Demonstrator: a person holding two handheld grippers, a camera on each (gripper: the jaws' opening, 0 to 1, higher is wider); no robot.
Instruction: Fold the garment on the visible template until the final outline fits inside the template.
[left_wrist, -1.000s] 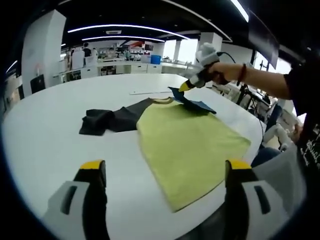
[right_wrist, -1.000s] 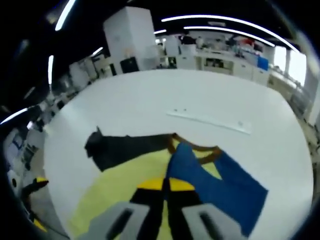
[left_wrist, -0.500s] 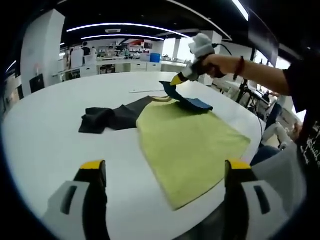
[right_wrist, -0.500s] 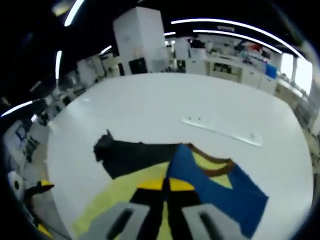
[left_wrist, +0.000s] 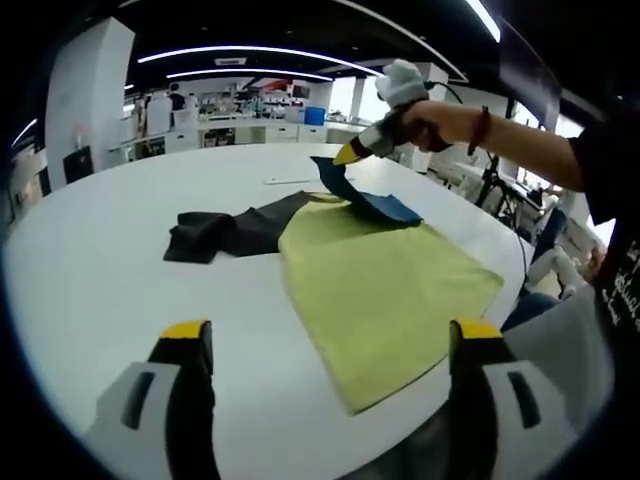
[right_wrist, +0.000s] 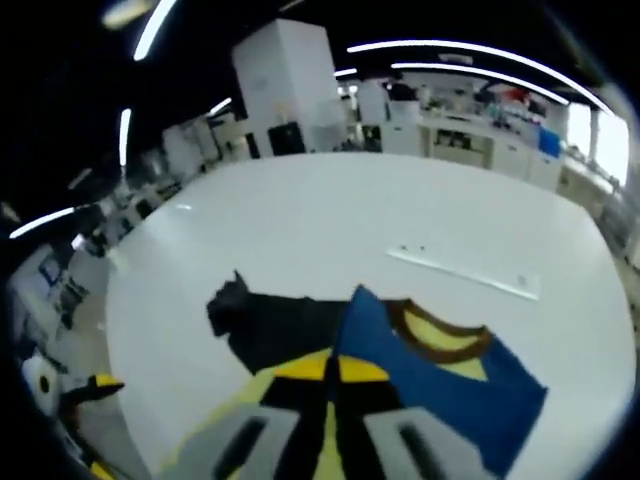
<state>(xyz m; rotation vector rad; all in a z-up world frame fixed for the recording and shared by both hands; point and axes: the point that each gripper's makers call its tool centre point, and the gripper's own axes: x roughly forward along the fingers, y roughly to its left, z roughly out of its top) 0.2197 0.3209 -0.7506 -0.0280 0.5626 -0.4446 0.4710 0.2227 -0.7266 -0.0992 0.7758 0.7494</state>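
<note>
Yellow-green cloth, the garment (left_wrist: 385, 275) lies flat on the white round tabletop (left_wrist: 90, 270). The right gripper (right_wrist: 332, 372) pinches its blue sleeve (right_wrist: 440, 385), lifted; a slip would unfold it. The left gripper (left_wrist: 330, 350) hovers, jaws apart.

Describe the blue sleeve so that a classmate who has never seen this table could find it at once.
On the white table lies a yellow-green shirt. Its blue sleeve is at the collar end, pinched and lifted by the right gripper, whereas the black sleeve lies flat.
</note>
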